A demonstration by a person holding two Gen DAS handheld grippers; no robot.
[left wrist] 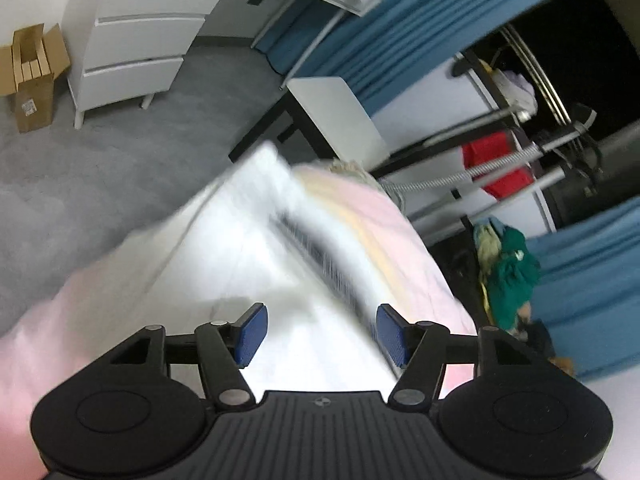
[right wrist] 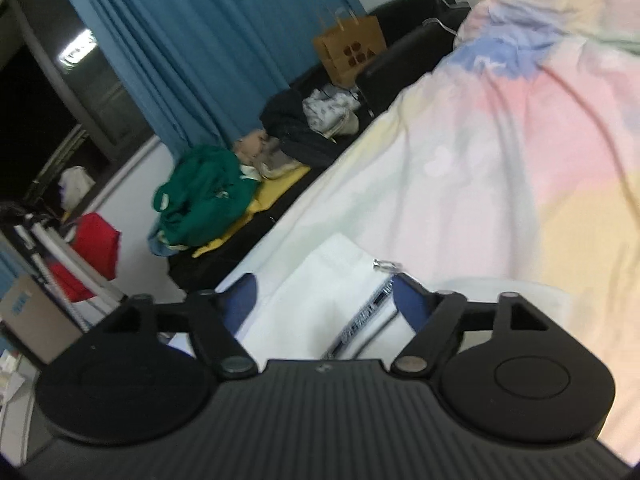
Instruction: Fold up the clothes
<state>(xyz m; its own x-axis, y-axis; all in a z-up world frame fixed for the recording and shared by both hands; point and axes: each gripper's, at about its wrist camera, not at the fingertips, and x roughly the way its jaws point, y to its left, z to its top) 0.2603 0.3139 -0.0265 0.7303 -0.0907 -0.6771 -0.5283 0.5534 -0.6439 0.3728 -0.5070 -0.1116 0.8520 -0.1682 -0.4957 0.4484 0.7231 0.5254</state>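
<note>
A white garment [left wrist: 256, 232] with a dark zip line lies on the pastel bedspread [left wrist: 384, 216]; it is motion-blurred in the left wrist view. My left gripper [left wrist: 320, 334] is open just above it, blue pads [left wrist: 252, 334] apart, holding nothing. In the right wrist view the same white garment [right wrist: 320, 300] with its zip and metal pull [right wrist: 386, 265] lies on the bedspread [right wrist: 500, 140]. My right gripper [right wrist: 326, 300] is open over the garment's zip edge, with its blue pads [right wrist: 412, 304] on either side of the cloth.
A white drawer unit [left wrist: 136, 40] and cardboard box [left wrist: 32, 76] stand on grey carpet. A black bench beside the bed holds a green garment [right wrist: 208, 196], dark clothes and a brown paper bag [right wrist: 350, 50]. Blue curtains [right wrist: 192, 48] and a drying rack with a red cloth [left wrist: 492, 160] stand beyond.
</note>
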